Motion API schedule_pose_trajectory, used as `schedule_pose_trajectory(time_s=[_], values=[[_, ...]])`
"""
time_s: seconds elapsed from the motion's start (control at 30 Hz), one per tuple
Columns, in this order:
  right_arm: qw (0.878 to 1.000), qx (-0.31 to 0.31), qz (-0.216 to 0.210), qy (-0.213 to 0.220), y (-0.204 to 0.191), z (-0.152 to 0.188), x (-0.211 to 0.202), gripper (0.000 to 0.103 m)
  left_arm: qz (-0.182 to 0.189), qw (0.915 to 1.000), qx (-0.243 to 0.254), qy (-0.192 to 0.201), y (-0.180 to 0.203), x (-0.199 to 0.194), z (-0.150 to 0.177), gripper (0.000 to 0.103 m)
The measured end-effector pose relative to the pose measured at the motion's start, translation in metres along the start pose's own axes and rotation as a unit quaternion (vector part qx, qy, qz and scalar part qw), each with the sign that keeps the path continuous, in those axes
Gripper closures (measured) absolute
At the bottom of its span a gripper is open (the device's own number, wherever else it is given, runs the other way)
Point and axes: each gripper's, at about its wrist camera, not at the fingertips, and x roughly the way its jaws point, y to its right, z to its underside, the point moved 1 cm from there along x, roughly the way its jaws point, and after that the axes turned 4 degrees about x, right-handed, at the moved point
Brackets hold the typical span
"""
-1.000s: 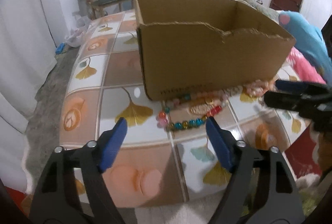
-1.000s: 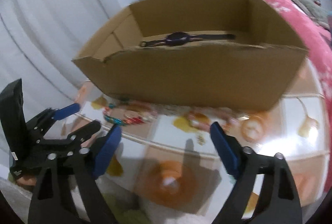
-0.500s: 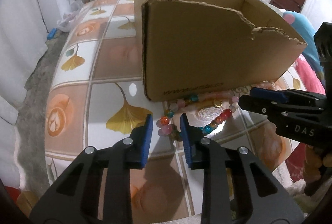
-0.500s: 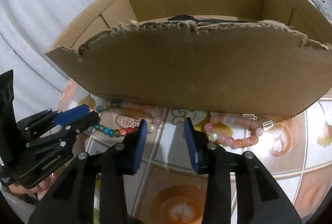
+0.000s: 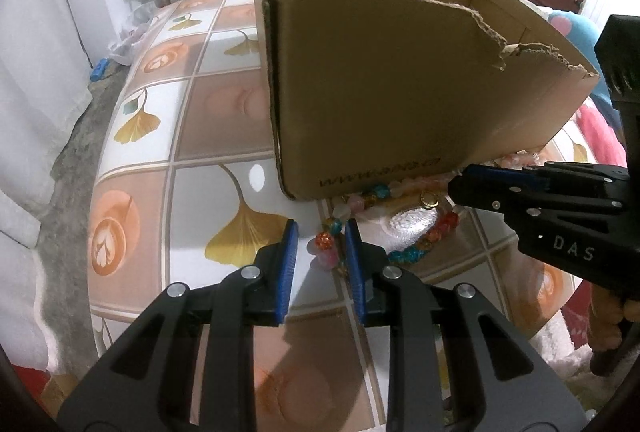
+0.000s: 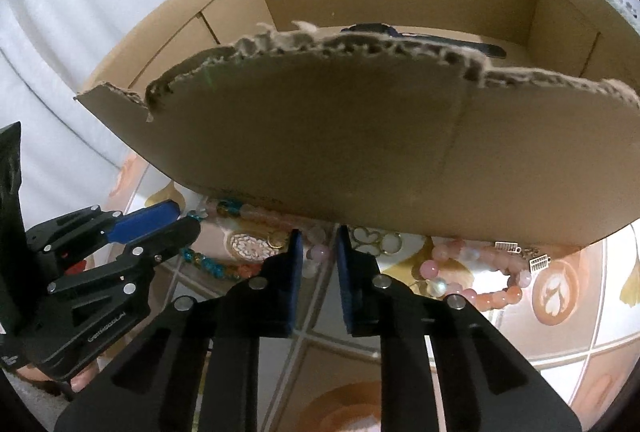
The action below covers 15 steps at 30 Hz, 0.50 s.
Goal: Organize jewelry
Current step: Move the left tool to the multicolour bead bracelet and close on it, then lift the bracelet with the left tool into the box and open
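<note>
Left wrist view: the left gripper [image 5: 320,236] points steeply down at the patterned table [image 5: 200,128]. Its 2 blue pads have just been closing and now stand narrowly apart, with the near end of the multicoloured bead bracelet [image 5: 416,244] between them; whether the pads press the beads cannot be told. The bracelet lies on the table at 6 o'clock of the cardboard box [image 5: 380,92], just beside the box's near wall. The right gripper [image 5: 460,186] enters from 3 o'clock, its tips over the far side of the same bracelet.

Right wrist view: the right gripper [image 6: 316,244] also has just been closing; its pads are narrowly apart around pale pink beads of the bracelet [image 6: 224,266], contact not resolvable. A second bracelet, the pink bead bracelet [image 6: 480,280], lies at 4 o'clock of the gripper tips, near the box [image 6: 360,136] wall, with small gold charms at its far end. A dark wristwatch [image 6: 420,38] rests inside the box, partly hidden by the torn front edge. The left gripper [image 6: 180,220] appears at 9 o'clock.
</note>
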Motion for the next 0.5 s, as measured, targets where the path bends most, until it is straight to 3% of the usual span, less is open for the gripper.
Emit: schedule_pose_trajectory(time_s=[0.17,0.33,0.5], values=[[1.0,-0.011,0.012,-0.008,-0.008,-0.002,0.003,0.089,-0.004,1.0,0.002,0.003,0.002,0.0,0.001,0.08],[1.0,-0.015,0.014,-0.009,-0.01,-0.003,0.002,0.092,0.003,0.9999,-0.006,0.009,0.0,-0.001,0.003,0.092],[1.0,-0.014,0.012,0.0,-0.011,-0.003,-0.001,0.093,-0.003,0.9998,0.002,0.018,0.004,-0.004,0.003,0.094]])
